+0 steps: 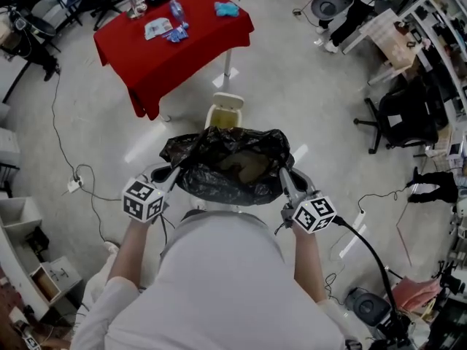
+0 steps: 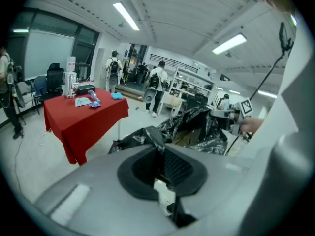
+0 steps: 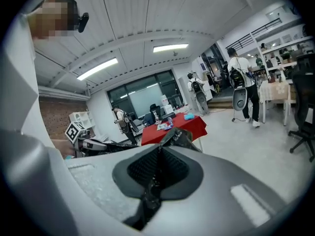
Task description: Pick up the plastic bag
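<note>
Plastic bag [image 1: 219,187] (black, mouth open) in left gripper [image 1: 175,173] and right gripper [image 1: 286,177]

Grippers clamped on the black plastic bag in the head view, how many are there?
2. The left gripper is shut on the left rim of the black plastic bag, and the right gripper is shut on its right rim. No other gripper is in view.

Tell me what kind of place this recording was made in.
Most likely an open-plan lab or office workspace: a black office chair stands at the right, cables trail over the pale floor, and strip lights run along the ceiling. A red-clothed table stands beyond the black plastic bag.
</note>
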`<state>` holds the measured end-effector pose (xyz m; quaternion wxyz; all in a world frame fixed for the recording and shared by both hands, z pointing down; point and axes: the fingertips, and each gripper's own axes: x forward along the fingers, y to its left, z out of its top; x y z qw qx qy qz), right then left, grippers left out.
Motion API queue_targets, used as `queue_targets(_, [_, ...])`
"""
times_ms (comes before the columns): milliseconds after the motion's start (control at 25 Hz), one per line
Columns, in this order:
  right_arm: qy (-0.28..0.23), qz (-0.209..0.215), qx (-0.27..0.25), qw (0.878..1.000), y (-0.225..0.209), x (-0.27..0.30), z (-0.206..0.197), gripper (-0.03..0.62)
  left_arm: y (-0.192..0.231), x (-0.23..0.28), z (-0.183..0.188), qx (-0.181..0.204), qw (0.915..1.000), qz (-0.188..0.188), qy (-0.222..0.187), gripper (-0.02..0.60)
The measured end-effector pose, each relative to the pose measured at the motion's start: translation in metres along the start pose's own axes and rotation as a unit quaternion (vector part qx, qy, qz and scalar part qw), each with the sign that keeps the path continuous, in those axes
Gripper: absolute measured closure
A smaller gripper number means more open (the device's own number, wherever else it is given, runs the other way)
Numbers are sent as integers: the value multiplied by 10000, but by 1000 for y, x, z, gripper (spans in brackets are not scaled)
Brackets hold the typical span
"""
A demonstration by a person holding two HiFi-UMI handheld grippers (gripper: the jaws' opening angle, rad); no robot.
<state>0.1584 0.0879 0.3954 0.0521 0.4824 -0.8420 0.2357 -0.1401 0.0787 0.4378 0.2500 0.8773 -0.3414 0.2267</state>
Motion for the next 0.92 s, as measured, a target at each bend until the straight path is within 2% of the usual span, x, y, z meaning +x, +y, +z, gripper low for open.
queue_targets(360, [31, 95, -167, 9998, -7, -3, 3, 592, -12, 3, 11, 55, 9999, 70, -126, 577])
queue_targets(920, [-205, 78, -31, 9998, -23, -14, 13, 592, -26, 11, 25, -3, 9996, 67, -266, 577])
